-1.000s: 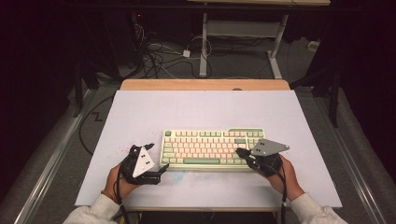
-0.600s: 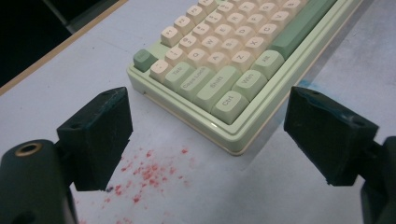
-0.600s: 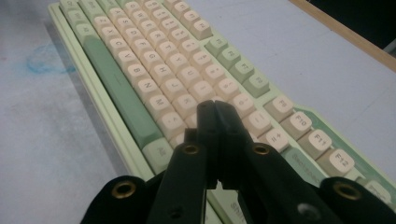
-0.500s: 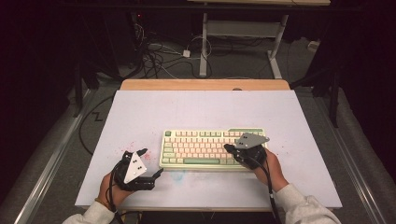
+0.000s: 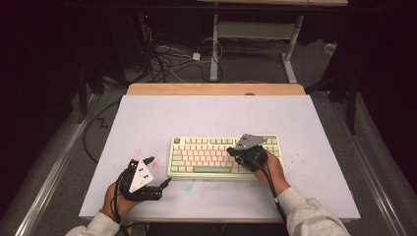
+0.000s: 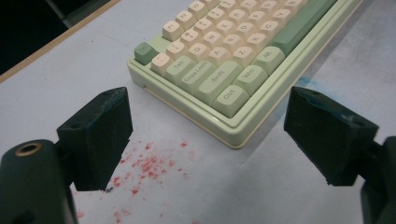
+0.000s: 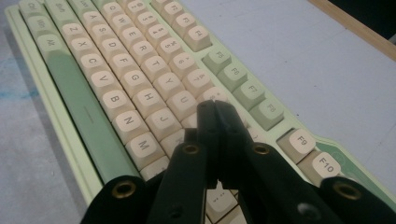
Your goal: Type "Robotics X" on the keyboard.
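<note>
The keyboard (image 5: 223, 156), pale green with cream keys, lies flat on the white table cover (image 5: 206, 118), a little toward the person's side and near the middle of its width. The right gripper (image 5: 231, 150) is above the right half of the keyboard, and its two black jaws are pressed together with nothing between them. In the right gripper view the closed tip of this gripper (image 7: 214, 108) stands over the cream letter keys, close to the U and J keys; I cannot tell if it touches a key or only hangs just above. The left gripper (image 5: 160, 173) is off the keyboard, on the cover near the lower left corner of the keyboard, and it does not touch it. Its jaws are spread wide and empty. In the left gripper view the keyboard (image 6: 233, 60) corner with the Ctrl and Shift keys lies ahead, between the two open jaws but farther away than their tips. Small red stains (image 6: 149, 165) mark the cover just before this corner.
</note>
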`<state>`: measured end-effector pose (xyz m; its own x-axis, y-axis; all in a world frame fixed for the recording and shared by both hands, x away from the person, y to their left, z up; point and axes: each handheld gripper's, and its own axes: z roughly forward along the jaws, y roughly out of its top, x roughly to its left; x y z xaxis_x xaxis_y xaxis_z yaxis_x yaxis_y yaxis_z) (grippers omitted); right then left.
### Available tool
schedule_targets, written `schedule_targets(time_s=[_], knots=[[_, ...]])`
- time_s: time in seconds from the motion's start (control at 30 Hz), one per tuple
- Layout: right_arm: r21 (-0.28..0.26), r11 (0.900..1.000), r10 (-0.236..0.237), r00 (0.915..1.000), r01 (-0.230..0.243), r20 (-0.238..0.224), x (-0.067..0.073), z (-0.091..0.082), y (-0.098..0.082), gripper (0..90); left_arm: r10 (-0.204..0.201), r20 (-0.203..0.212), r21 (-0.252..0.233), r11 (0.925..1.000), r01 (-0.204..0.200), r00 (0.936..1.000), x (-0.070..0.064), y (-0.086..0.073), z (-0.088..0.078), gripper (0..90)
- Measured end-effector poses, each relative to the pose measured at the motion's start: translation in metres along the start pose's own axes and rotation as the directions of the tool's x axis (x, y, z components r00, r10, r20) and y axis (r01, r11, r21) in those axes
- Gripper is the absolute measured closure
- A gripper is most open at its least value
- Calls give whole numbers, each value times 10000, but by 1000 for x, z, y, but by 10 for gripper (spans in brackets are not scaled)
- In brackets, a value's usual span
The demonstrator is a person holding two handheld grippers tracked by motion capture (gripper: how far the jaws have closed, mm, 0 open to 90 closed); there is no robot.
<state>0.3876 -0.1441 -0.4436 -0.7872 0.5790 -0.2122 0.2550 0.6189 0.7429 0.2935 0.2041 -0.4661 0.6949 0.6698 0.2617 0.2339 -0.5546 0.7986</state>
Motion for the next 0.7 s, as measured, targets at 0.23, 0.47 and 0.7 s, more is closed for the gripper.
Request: schedule_targets(time_s=[0.23,0.47,0.7], knots=[[410,9991,-77,9999,73,99,2,10,1,900,39,72,86,10000,-40,10000,-1,0,1,145],[584,9982,-139,9999,136,57,3,13,1,900,18,45,67,10000,-19,10000,0,-1,1,145],[590,9982,-142,9999,137,75,4,13,0,900,11,14,72,10000,-11,10000,0,0,1,145]])
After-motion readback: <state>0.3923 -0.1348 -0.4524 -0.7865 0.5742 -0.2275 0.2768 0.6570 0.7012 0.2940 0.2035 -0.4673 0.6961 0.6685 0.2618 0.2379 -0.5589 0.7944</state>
